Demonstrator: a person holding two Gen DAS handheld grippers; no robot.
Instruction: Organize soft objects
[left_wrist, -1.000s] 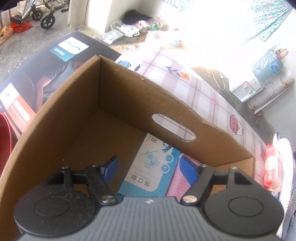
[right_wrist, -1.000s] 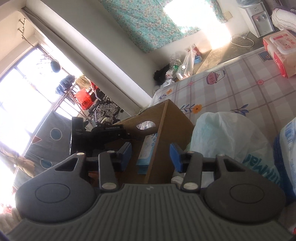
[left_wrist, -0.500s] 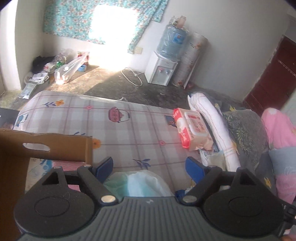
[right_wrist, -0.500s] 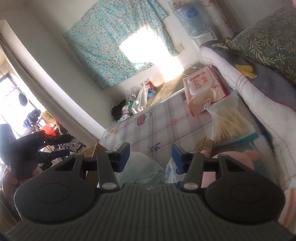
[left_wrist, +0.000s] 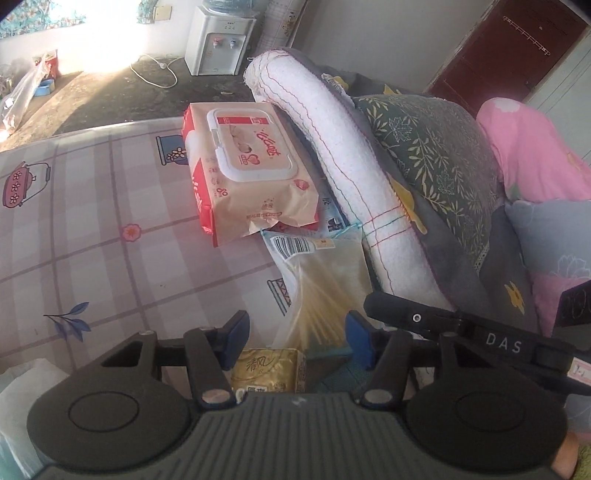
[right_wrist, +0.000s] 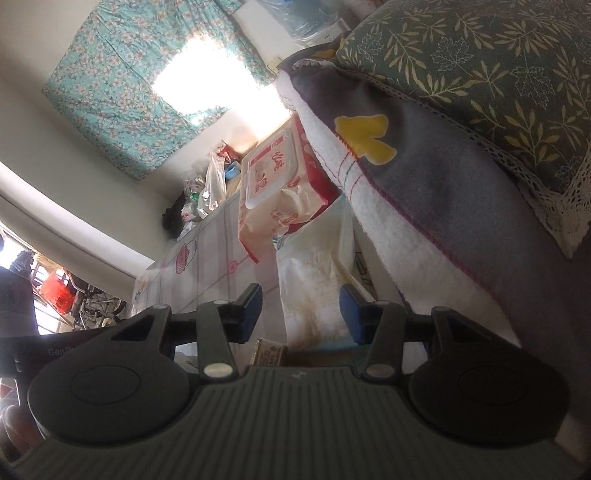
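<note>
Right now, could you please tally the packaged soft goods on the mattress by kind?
Wet wipes pack: 1
Clear bag of cotton swabs: 1
Gold tissue pack: 1
Total: 3

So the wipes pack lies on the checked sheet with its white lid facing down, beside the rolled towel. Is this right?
Not quite: the lid faces up. The left wrist view shows the white lid on top of the wipes pack. The rest holds: it lies on the checked sheet, beside the rolled towel.
</note>
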